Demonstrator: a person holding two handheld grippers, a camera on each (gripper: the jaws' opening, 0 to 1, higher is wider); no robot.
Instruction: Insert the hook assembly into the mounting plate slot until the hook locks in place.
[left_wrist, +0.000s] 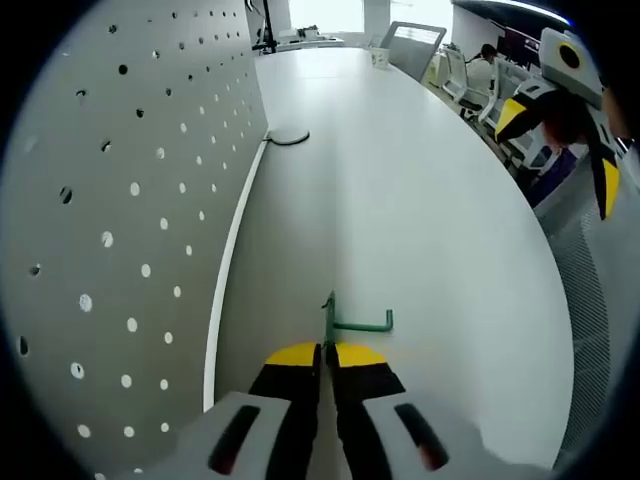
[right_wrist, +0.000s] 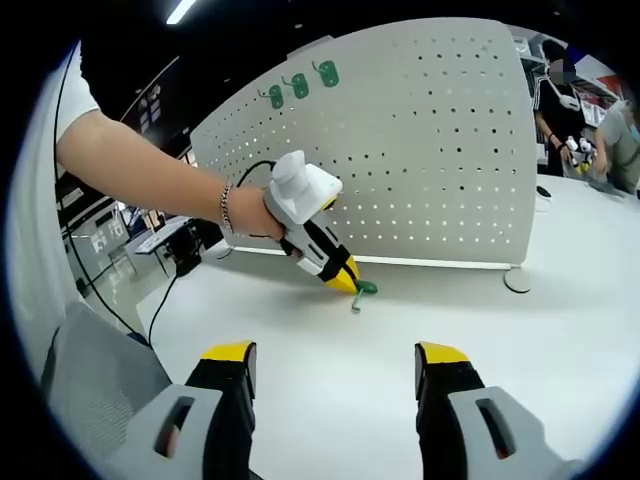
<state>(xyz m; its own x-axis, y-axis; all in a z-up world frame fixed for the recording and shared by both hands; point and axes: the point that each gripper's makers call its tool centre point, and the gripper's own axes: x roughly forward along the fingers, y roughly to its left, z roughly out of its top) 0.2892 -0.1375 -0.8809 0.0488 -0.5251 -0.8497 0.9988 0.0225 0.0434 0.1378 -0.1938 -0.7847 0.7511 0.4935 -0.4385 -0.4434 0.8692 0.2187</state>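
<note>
A green hook (left_wrist: 345, 320) sticks out from the tips of my left gripper (left_wrist: 327, 352), which is shut on it just above the white table. In the right gripper view the same green hook (right_wrist: 362, 293) hangs from the left gripper (right_wrist: 346, 281), held by a person's hand in front of the white pegboard (right_wrist: 420, 150). Three green hooks (right_wrist: 300, 85) hang on the pegboard's upper left. The pegboard (left_wrist: 120, 200) also runs along the left of the left gripper view. My right gripper (right_wrist: 335, 365) stands open over the table with nothing between its jaws. It also shows as the right gripper (left_wrist: 575, 110), raised at the upper right.
A black cable (left_wrist: 287, 138) lies at the pegboard's foot. The white table (left_wrist: 420, 220) stretches far ahead, with a monitor (left_wrist: 412, 42) and chairs beyond its far edge. People stand at the far right (right_wrist: 575, 110). A grey chair back (right_wrist: 95, 385) sits at the lower left.
</note>
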